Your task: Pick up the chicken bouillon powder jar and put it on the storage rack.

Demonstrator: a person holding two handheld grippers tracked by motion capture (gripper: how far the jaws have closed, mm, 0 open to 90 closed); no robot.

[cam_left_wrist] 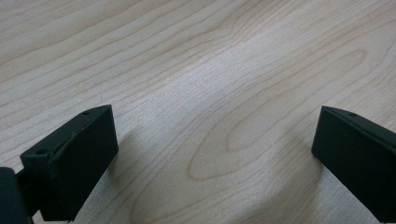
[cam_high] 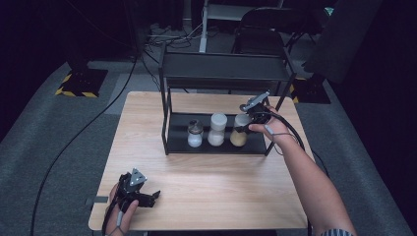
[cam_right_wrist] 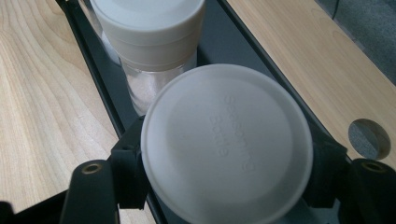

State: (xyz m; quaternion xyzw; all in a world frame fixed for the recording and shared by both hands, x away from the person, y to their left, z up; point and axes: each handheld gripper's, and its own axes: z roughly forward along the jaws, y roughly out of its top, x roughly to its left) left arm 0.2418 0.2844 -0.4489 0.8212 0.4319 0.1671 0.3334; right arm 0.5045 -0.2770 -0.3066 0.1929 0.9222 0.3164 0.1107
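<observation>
On the lower shelf of a black two-tier rack (cam_high: 223, 72), three jars stand in a row. My right gripper (cam_high: 247, 118) comes down from above on the right-hand one, a seasoning bottle (cam_high: 239, 134) with brown contents and a white lid. In the right gripper view the right gripper (cam_right_wrist: 227, 161) has its jaws pressed against both sides of that lid (cam_right_wrist: 224, 135), shut on it. Next to it stands a taller white-capped jar (cam_high: 217, 130) (cam_right_wrist: 149, 32), then a small glass jar (cam_high: 195, 133). My left gripper (cam_high: 155, 195) (cam_left_wrist: 215, 140) rests open on the wooden table (cam_high: 211, 182), holding nothing.
The rack's upper shelf hangs low over the jars. A round cable hole (cam_right_wrist: 369, 138) is cut in the tabletop beside the rack. Folding chairs (cam_high: 260, 29) and cables stand on the floor behind the table.
</observation>
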